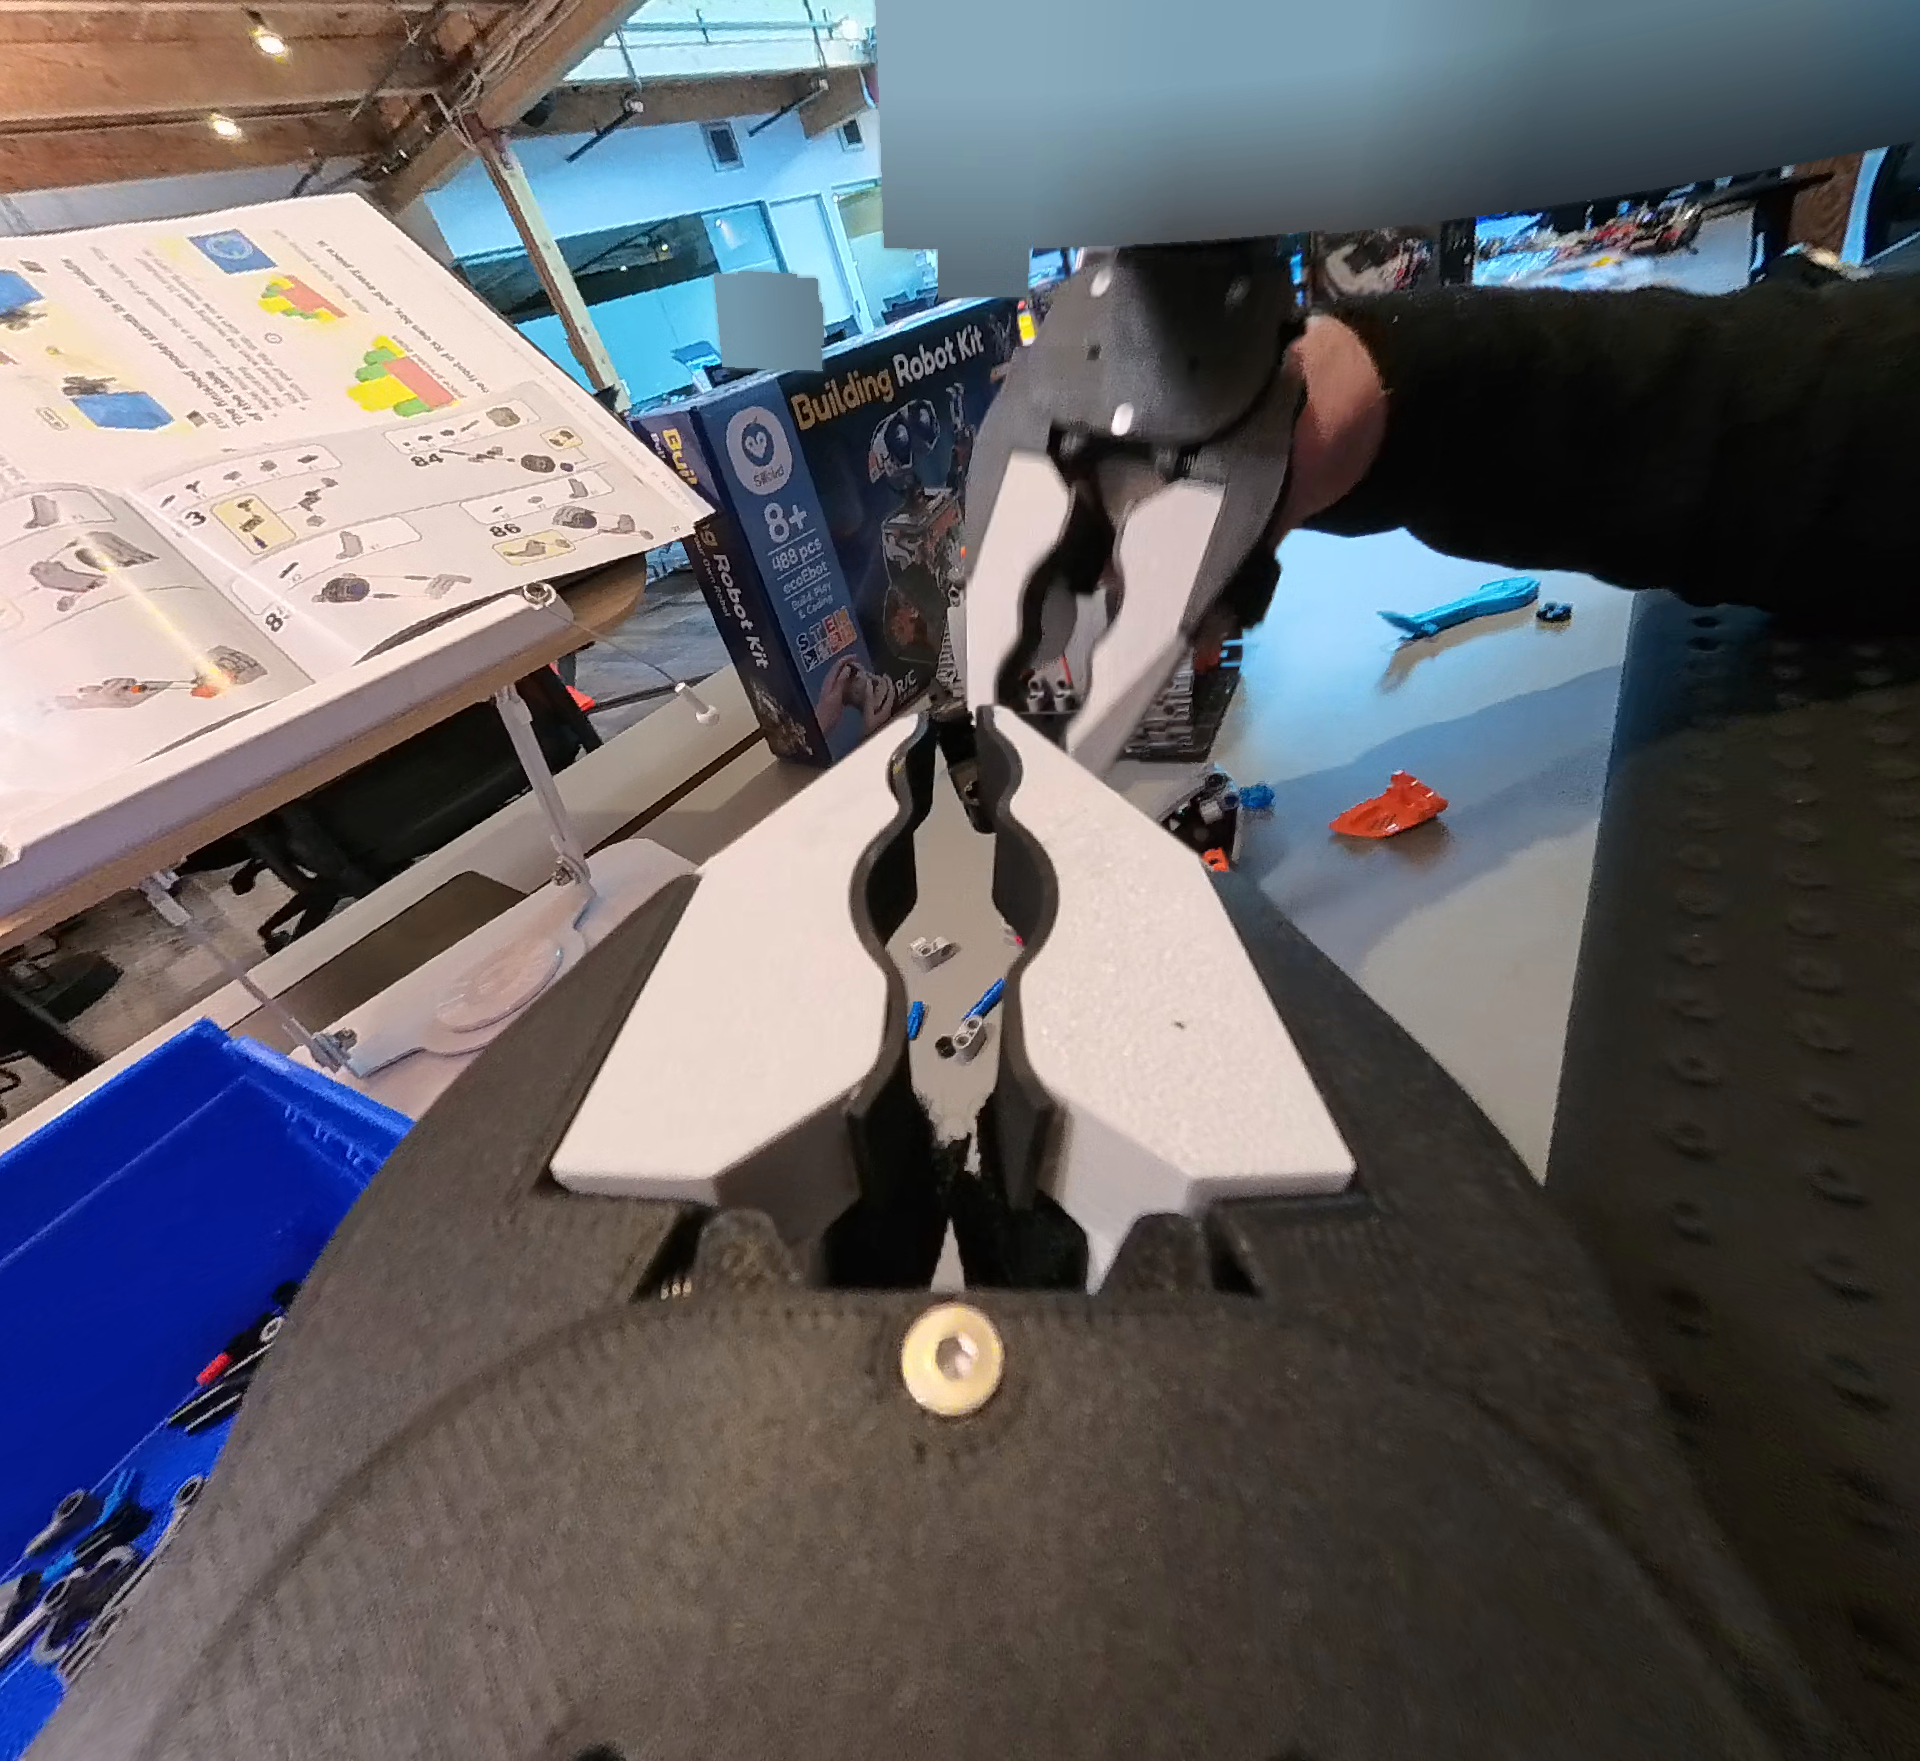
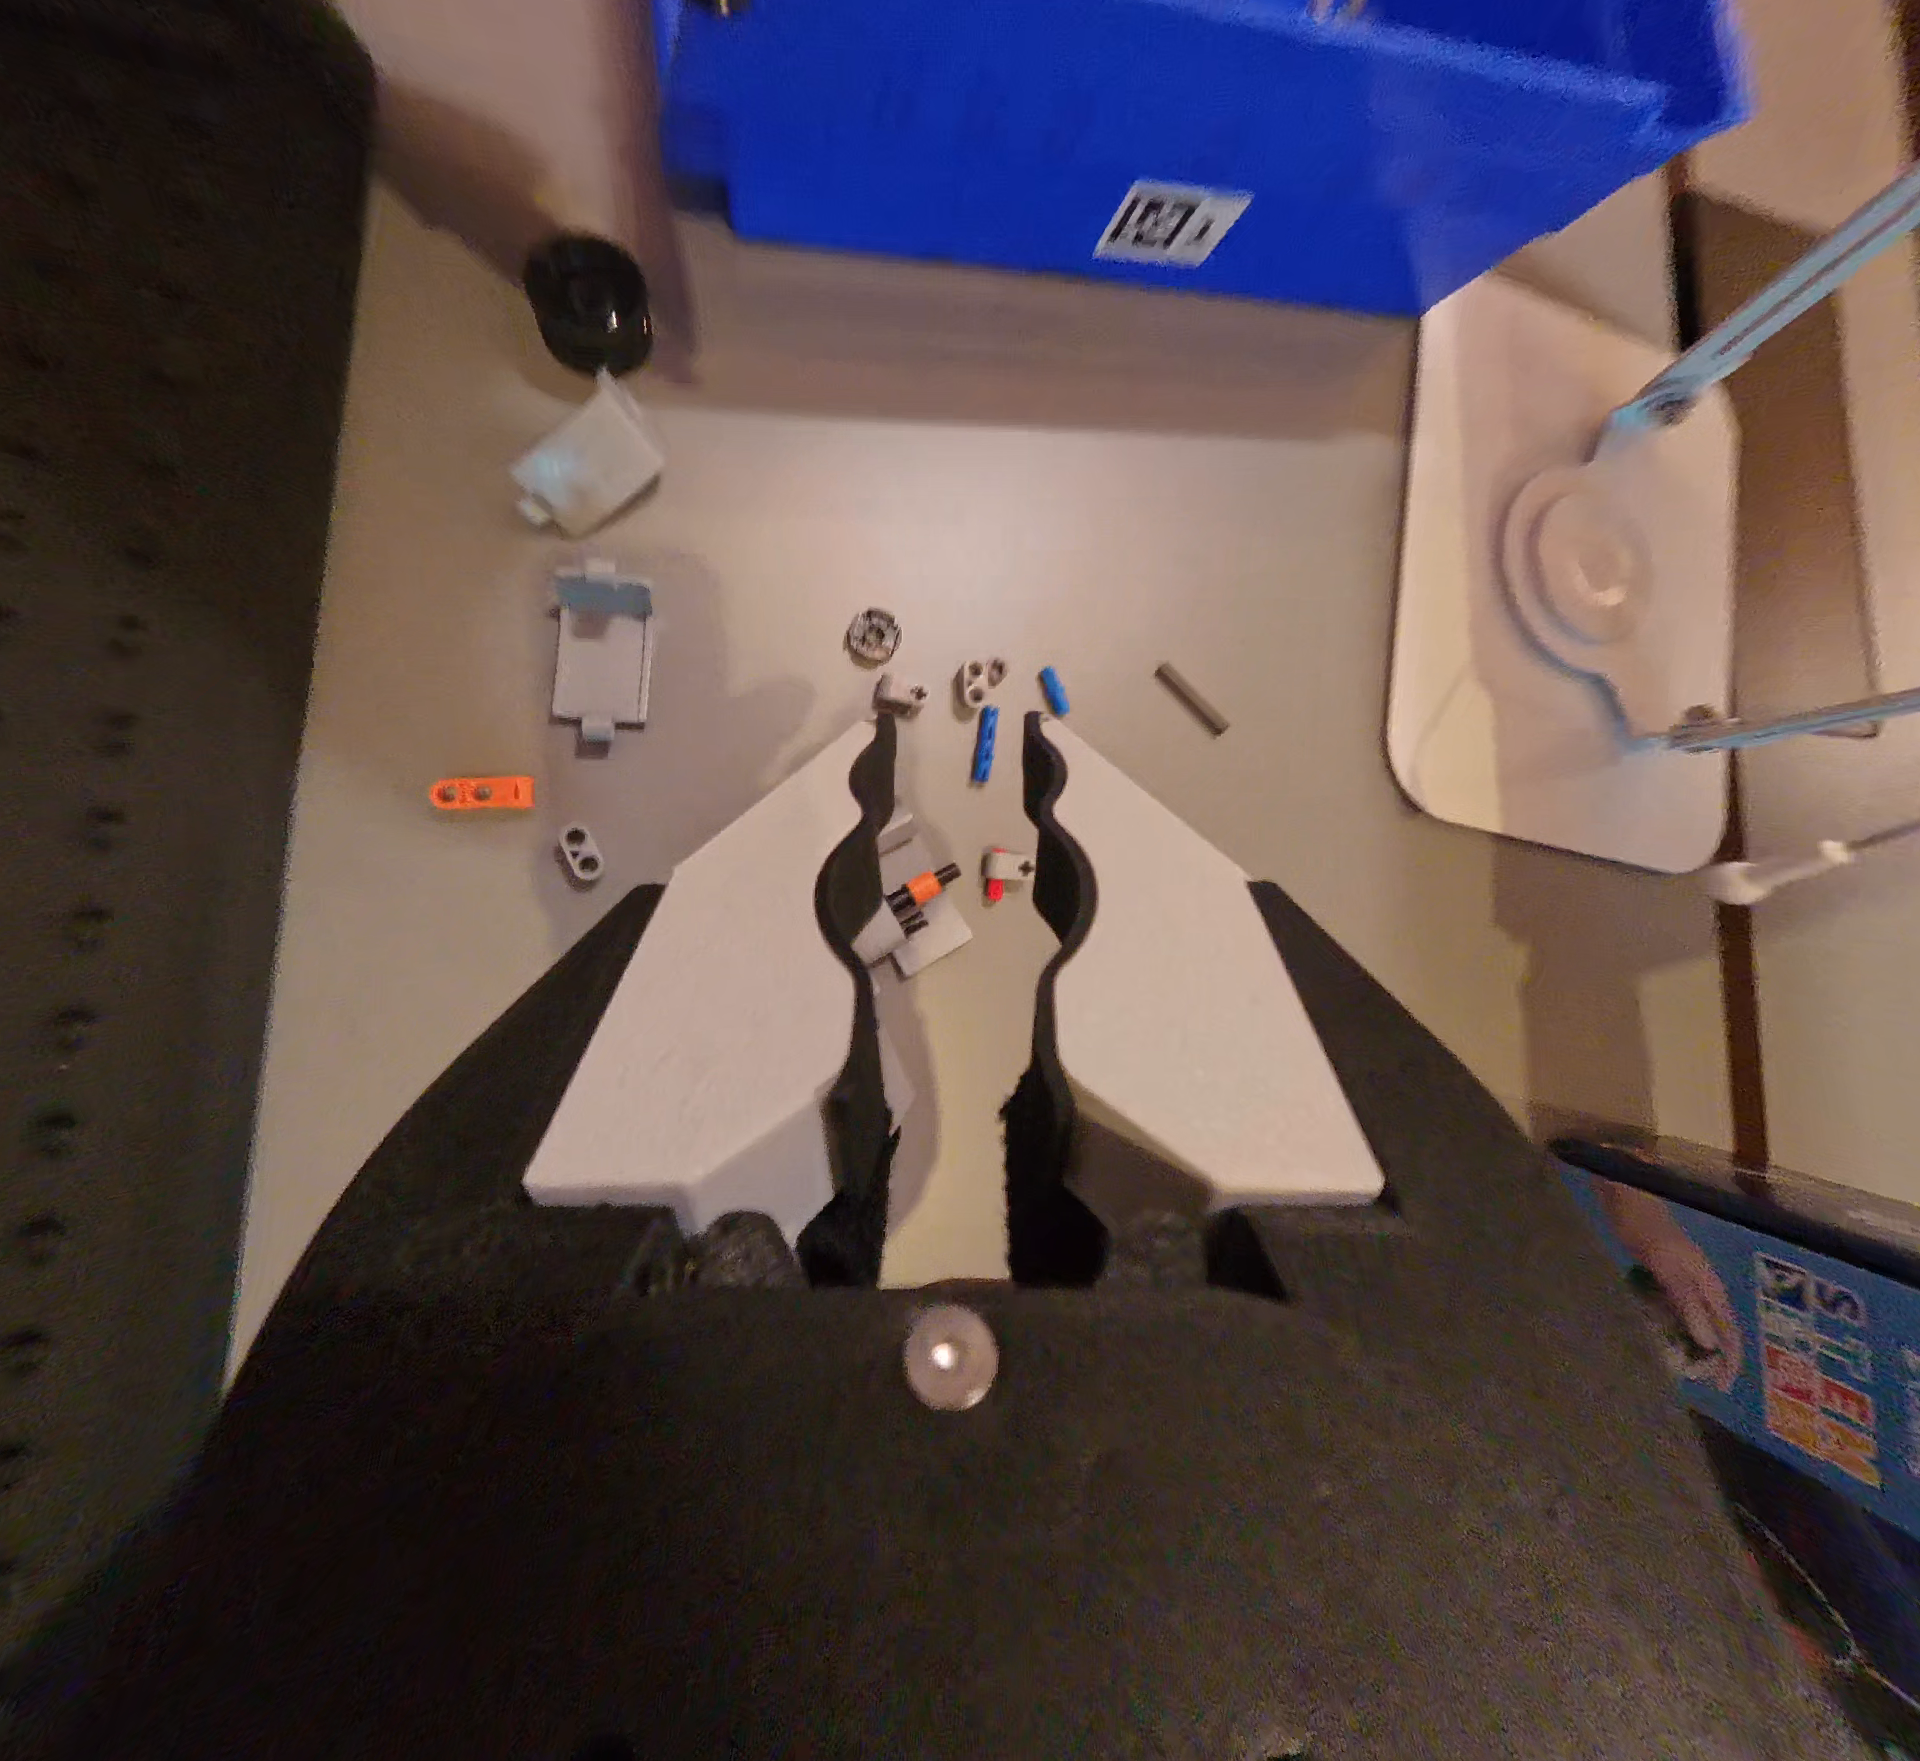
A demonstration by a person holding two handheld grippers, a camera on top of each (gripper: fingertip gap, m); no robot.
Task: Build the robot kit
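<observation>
- blue bin at table's far edge, small dark parts inside
- white stand base just right of bin
- black wheel near bin's left corner
- orange beam and grey plate well short of bin

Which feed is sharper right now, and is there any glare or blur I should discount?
Left wrist view: sharp, cool daylight, a glare streak on the instruction booklet. Right wrist view: warm, dim, motion-blurred, worst on the blue bin; the small parts between the right gripper tips remain legible.
</observation>
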